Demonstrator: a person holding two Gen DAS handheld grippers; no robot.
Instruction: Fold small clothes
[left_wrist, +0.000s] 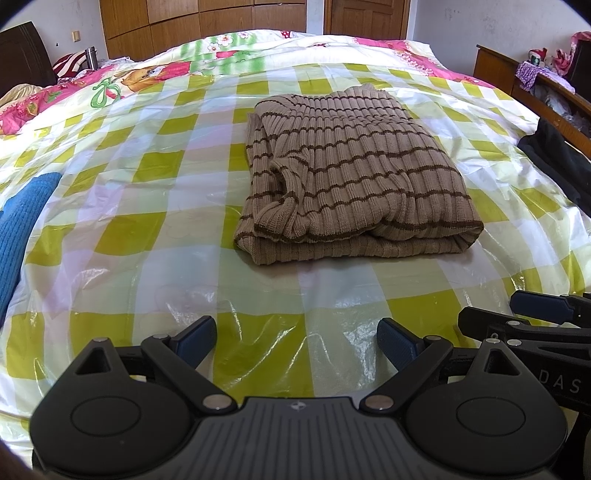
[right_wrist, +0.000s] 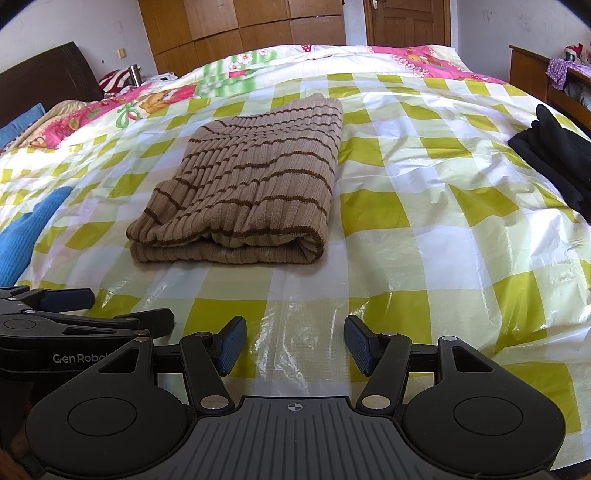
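Observation:
A tan ribbed sweater with thin brown stripes (left_wrist: 351, 173) lies folded into a thick rectangle on the yellow-and-white checked plastic sheet (left_wrist: 147, 229) covering the bed. The right wrist view shows the same sweater (right_wrist: 243, 195) left of centre. My left gripper (left_wrist: 295, 341) is open, well short of the sweater, nothing between its blue pads. My right gripper (right_wrist: 293, 343) is also open and empty, near the bed's front edge. Each gripper shows in the other's view: the right gripper (left_wrist: 532, 314) at the right edge, the left gripper (right_wrist: 81, 306) at the left edge.
A blue knit garment (left_wrist: 22, 229) lies at the left edge of the sheet. A black garment (right_wrist: 557, 155) is piled at the right. A pink cartoon quilt (left_wrist: 110, 85) covers the far bed. Wooden wardrobes and a door stand behind, a wooden shelf (left_wrist: 517, 74) to the right.

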